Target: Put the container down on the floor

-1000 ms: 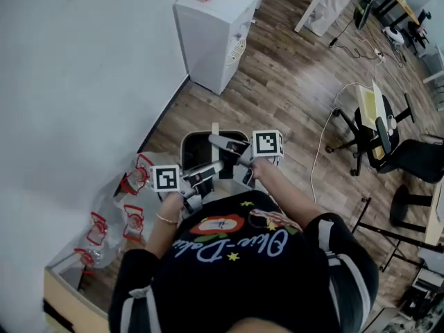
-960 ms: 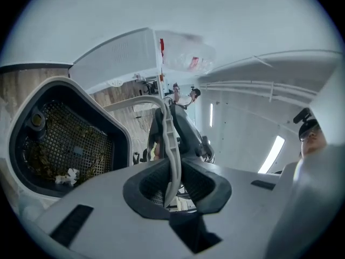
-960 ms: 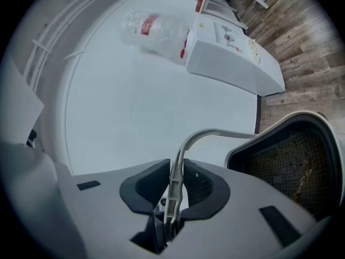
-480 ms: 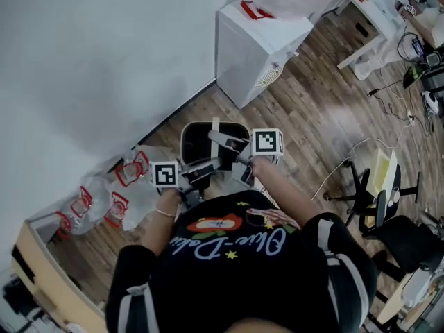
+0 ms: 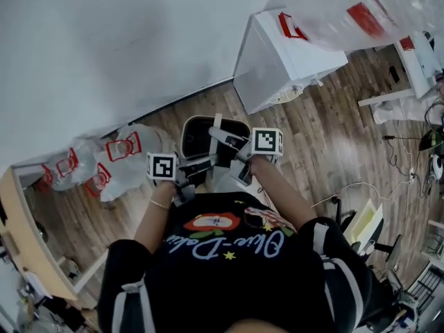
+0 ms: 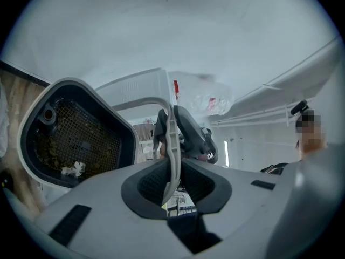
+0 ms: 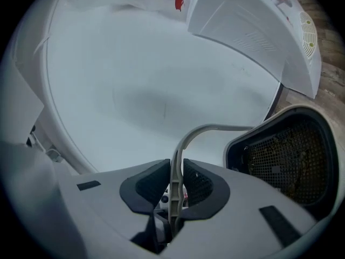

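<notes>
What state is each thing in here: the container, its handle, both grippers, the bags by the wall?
container: carried by its handle, not set down; open top, mesh insert with scraps inside.
handle: raised, pinched from both sides.
left gripper: shut on the handle.
right gripper: shut on the handle.
plastic bags: crumpled on the floor by the wall.
</notes>
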Motion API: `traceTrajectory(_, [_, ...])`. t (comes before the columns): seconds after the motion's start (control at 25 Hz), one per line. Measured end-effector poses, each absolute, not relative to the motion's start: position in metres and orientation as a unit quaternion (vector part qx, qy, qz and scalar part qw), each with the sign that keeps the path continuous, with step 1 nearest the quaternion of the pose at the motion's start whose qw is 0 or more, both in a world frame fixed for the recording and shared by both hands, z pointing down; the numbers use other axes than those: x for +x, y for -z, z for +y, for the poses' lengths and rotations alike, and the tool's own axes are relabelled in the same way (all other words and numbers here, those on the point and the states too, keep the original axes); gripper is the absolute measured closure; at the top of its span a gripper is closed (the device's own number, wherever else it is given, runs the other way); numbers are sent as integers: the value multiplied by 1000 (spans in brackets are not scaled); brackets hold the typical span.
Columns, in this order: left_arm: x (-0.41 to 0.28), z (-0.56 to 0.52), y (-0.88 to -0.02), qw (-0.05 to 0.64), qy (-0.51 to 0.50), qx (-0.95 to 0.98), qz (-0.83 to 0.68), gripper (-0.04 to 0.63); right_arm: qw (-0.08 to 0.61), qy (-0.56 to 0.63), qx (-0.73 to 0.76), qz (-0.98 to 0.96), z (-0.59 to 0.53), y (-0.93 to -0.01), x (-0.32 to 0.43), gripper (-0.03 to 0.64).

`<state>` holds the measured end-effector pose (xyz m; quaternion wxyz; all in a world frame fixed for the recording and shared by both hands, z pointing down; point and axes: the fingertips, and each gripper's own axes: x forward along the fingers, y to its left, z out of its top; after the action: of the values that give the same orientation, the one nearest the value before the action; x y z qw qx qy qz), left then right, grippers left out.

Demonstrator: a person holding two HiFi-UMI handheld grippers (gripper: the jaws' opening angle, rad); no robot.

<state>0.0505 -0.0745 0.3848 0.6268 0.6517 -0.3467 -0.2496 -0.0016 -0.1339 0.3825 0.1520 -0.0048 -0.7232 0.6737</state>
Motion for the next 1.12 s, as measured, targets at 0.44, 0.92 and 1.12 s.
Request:
traceTrajectory(0.44, [38, -87, -429, 625, 254, 628, -389, 537, 210, -670, -37, -711, -140, -424, -18, 551])
traceTrajectory(0.92, [11, -100, -500, 652, 235, 627, -355, 535, 220, -687, 18, -692, -155, -502, -42, 551])
traceTrajectory(1.12, [2, -106, -538, 661, 222, 623, -353, 532, 224, -679, 29, -699, -164, -537, -51, 551])
